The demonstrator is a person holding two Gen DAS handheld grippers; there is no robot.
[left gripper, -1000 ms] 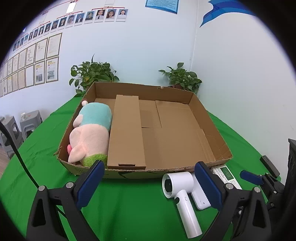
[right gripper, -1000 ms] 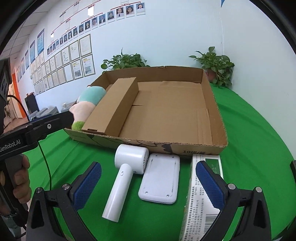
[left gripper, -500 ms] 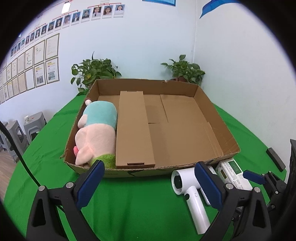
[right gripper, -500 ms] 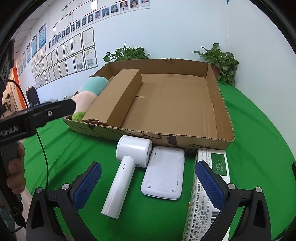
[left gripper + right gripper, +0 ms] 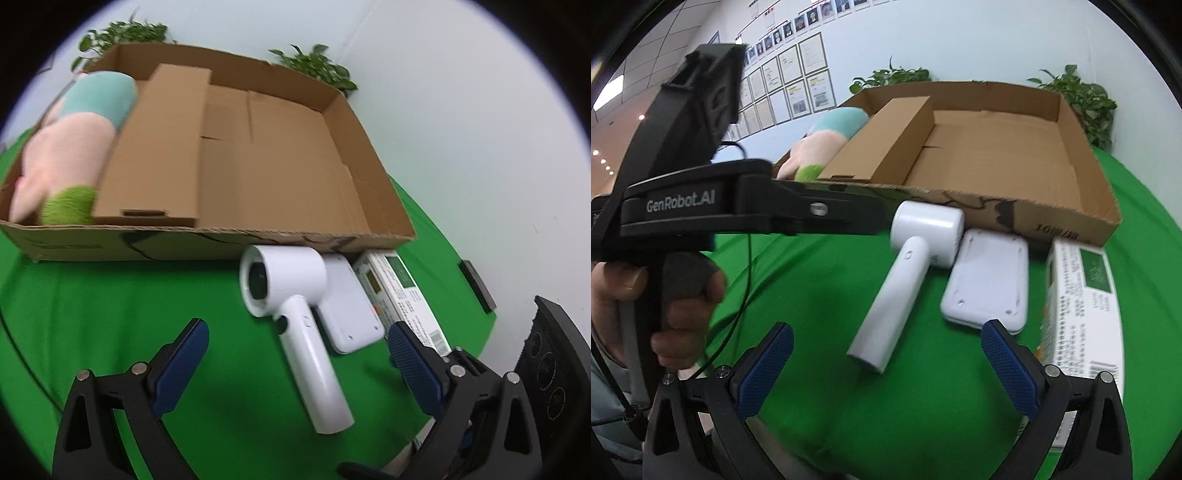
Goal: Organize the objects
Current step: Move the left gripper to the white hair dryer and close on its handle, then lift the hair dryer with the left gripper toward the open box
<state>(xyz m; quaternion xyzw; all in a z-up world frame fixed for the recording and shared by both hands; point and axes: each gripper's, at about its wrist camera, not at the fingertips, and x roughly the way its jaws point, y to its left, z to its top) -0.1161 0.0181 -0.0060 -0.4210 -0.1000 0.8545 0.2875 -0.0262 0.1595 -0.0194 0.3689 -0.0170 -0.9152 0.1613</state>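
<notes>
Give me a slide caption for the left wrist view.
Open left gripper above white hair dryer beside cardboard tray.

The scene is viewed from two fisheye cameras, each mounted behind its gripper's fingers and aimed forward and slightly down over a green table [image 5: 110,295]. From the left wrist, the hair dryer [image 5: 295,314] is seen close up, nozzle-first, with the cardboard box [image 5: 351,122] just beyond it. From the right wrist, set a little further right, the same dryer [image 5: 905,273] is seen from its rear — the left gripper's body [image 5: 738,214] crosses this view at left. Dryer, white flat device [image 5: 986,284], carton [image 5: 1082,295] and box [image 5: 1071,206] are shared by both views.
</notes>
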